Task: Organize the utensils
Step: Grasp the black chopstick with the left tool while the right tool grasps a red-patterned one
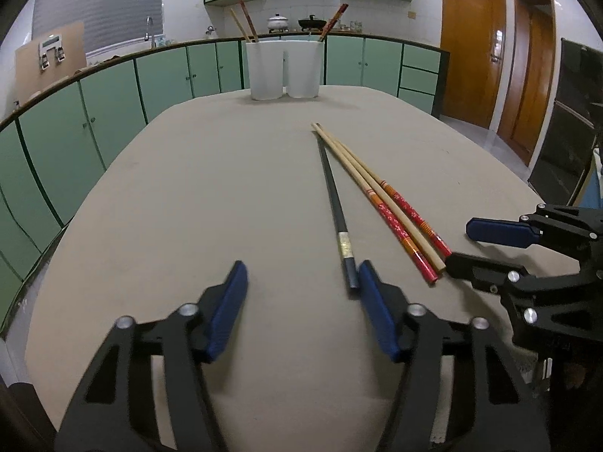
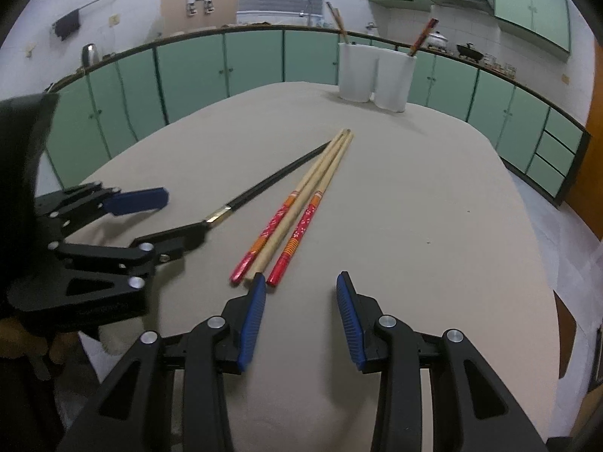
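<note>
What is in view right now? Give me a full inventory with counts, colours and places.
Black chopstick: one, black with a pale band near its handle, on the table, its handle end beside the left gripper's inner pad.
Red-handled chopsticks: two, pale wood with red patterned handles, in the middle of the table.
Plain chopstick: one, pale wood, between the two red-handled ones.
Holders: two, white, side by side at the table's far end; chopsticks stand in both.
Table: one, beige.
Cabinets: green, along the far wall.
Doors: brown, to the right in the left wrist view.
Left gripper: black, blue pads, open.
Right gripper: black, blue pads, open, before the red handles.
</note>
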Tool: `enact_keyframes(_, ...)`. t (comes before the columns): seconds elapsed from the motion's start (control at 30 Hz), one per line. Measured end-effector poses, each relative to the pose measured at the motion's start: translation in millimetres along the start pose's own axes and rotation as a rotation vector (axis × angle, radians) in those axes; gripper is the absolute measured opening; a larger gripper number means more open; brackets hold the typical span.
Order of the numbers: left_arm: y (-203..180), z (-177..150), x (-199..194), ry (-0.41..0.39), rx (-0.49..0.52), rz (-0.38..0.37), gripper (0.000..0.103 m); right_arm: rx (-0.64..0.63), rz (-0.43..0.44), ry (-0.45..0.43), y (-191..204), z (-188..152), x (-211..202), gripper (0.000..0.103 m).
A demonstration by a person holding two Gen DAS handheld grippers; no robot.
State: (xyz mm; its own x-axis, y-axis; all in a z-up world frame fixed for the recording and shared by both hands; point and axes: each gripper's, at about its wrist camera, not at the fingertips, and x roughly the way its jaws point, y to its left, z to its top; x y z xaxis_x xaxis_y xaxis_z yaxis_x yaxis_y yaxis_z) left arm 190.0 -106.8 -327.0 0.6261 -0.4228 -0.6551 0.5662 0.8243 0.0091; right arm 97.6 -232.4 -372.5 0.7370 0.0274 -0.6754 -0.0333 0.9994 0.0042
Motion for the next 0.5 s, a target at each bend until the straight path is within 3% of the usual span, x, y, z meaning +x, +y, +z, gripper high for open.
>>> enact_keyframes(0.13, -1, 0, 0, -0.007, -0.009, -0.007, 0.047, 0.049, -0.034, -0.005, -8, -1, -1, 0.038)
enact_keyframes(0.33, -6, 1, 4, -0.017, -0.004, -0.013, 0.049, 0.030, -0.033, -0.019, 2, 2, 2, 0.038)
enact_keyframes(0.37, -7, 1, 5, -0.020, 0.003, -0.010, 0.045, 0.038, -0.040, -0.020, 1, 3, 3, 0.036)
enact_keyframes(0.4, -8, 0, 4, -0.023, 0.007, -0.009, 0.040, 0.047, -0.048, -0.020, -1, 4, 5, 0.027)
enact_keyframes(0.47, -10, 0, 4, -0.027, 0.010, -0.015, 0.018, 0.071, -0.059, -0.020, -5, 6, 7, 0.010)
enact_keyframes(0.5, -10, 0, 4, -0.028, 0.008, -0.020, 0.012, 0.083, -0.067, -0.020, -7, 6, 7, 0.008)
